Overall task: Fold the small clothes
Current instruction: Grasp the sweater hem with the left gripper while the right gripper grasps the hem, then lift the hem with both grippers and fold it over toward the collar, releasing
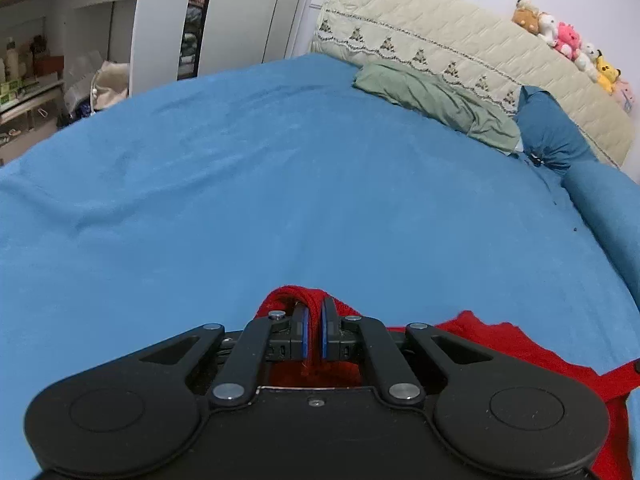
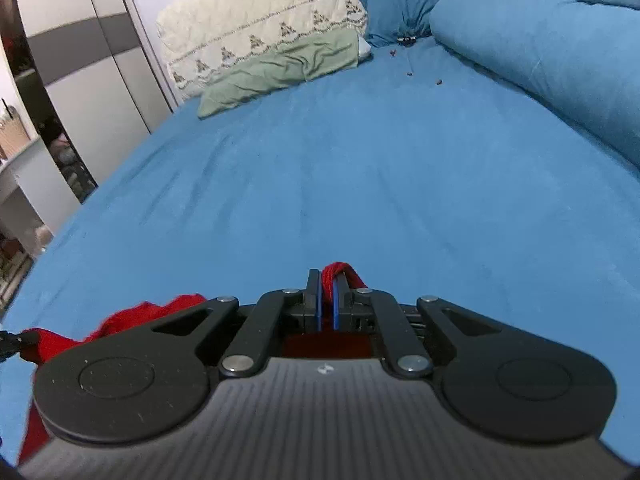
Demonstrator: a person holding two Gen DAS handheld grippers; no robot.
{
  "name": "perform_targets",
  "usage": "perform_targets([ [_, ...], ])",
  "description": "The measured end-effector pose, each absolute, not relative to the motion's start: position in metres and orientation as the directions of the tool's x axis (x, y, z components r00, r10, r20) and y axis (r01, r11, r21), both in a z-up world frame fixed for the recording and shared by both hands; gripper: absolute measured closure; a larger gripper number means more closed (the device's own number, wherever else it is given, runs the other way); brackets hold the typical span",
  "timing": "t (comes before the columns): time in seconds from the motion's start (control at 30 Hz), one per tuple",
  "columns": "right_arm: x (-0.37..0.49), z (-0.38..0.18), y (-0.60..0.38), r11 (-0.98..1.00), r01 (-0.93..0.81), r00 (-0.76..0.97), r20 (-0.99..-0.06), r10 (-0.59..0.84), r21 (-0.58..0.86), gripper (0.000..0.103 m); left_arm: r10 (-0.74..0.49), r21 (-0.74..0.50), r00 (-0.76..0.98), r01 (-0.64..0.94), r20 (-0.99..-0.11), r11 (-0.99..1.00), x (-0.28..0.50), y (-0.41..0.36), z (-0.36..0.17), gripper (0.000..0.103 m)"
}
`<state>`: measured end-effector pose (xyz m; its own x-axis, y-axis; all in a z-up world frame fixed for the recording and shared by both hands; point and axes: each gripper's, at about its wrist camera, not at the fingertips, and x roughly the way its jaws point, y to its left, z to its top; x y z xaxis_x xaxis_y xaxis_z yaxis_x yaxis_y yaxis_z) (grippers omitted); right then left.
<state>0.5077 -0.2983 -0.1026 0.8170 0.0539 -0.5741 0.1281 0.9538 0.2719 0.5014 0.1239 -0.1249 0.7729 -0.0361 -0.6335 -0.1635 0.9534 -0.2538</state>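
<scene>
Left tongs: the black two-finger left gripper [image 1: 315,322] has its blue-padded fingers pressed together on a bunched fold of the red knitted garment [image 1: 520,350], which pokes up past the fingertips.
Right tongs: the black two-finger right gripper [image 2: 328,298] is clamped the same way on a strand-like fold of the same red knit [image 2: 338,276], held between its blue pads.
Garment: it spreads from the left gripper toward the lower right of the left wrist view, and from the right gripper toward the lower left of the right wrist view [image 2: 132,320], so it hangs between the two. Its body lies low against the blue bedsheet [image 1: 280,184]; whether it rests fully on the bed cannot be told.
Bed: the wide blue sheet is lightly creased and fills both views ahead of the grippers.
Far edge: a crumpled sage-green cloth [image 1: 436,100] lies at the head of the bed, just beside a dark blue pillow [image 1: 550,132]; both rest against a cream quilted headboard cover with an embroidered border [image 1: 440,36].
Headboard top: a row of small plush toys [image 1: 568,44] sits along it.
Right side: a long blue bolster-like roll of bedding [image 2: 540,60] runs along the sheet.
Room: white wardrobe doors [image 1: 248,12] and white open shelving [image 1: 80,32] stand beyond the bed.
</scene>
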Motion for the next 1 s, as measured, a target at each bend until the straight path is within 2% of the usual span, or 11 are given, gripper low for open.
perform_targets([
  [0.07, 0.515, -0.11, -0.298, 0.955, 0.146, 0.82, -0.572, 0.028, 0.257, 0.077, -0.03, -0.266, 0.783, -0.175, -0.621, 0.948, 0.503, 0.127, -0.123, 0.083],
  [0.1, 0.514, -0.111, -0.298, 0.954, 0.164, 0.823, -0.569, 0.008, 0.251, 0.065, -0.013, -0.261, 0.795, -0.183, -0.606, 0.948, 0.5, 0.128, -0.118, 0.073],
  [0.13, 0.512, -0.11, -0.299, 0.955, 0.175, 0.826, -0.564, -0.01, 0.24, 0.04, 0.0, -0.257, 0.808, -0.187, -0.59, 0.948, 0.497, 0.128, -0.112, 0.052],
  [0.2, 0.498, -0.105, -0.294, 0.965, 0.152, 0.862, -0.507, -0.024, 0.213, 0.015, -0.01, -0.245, 0.849, -0.14, -0.528, 0.959, 0.481, 0.13, -0.1, 0.045],
  [0.23, 0.486, -0.102, -0.291, 0.972, 0.121, 0.885, -0.465, -0.013, 0.203, 0.01, -0.022, -0.226, 0.863, -0.108, -0.505, 0.968, 0.47, 0.127, -0.095, 0.045],
  [0.3, 0.465, -0.099, -0.277, 0.984, 0.031, 0.904, -0.426, 0.047, 0.173, 0.009, -0.07, -0.187, 0.875, -0.023, -0.479, 0.982, 0.445, 0.117, -0.09, 0.045],
  [0.43, 0.453, -0.12, -0.247, 0.981, -0.1, 0.851, -0.498, 0.169, 0.164, 0.009, -0.187, -0.181, 0.818, 0.103, -0.543, 0.978, 0.425, 0.098, -0.113, 0.035],
  [0.57, 0.456, -0.16, -0.232, 0.989, -0.072, 0.782, -0.609, 0.135, 0.127, 0.009, -0.159, -0.16, 0.731, 0.069, -0.663, 0.985, 0.429, 0.097, -0.156, 0.035],
  [0.63, 0.46, -0.177, -0.235, 0.997, -0.002, 0.753, -0.656, 0.053, 0.079, 0.009, -0.168, -0.174, 0.722, 0.067, -0.671, 0.983, 0.428, 0.105, -0.17, 0.035],
  [0.83, 0.457, -0.173, -0.249, 0.993, 0.085, 0.749, -0.662, -0.005, 0.088, 0.007, -0.125, -0.098, 0.731, 0.079, -0.671, 0.992, 0.418, 0.093, -0.149, 0.035],
  [1.0, 0.413, -0.117, -0.268, 0.995, 0.051, 0.821, -0.571, 0.005, 0.083, 0.007, -0.125, -0.054, 0.789, 0.116, -0.602, 0.992, 0.38, 0.085, -0.105, 0.035],
])
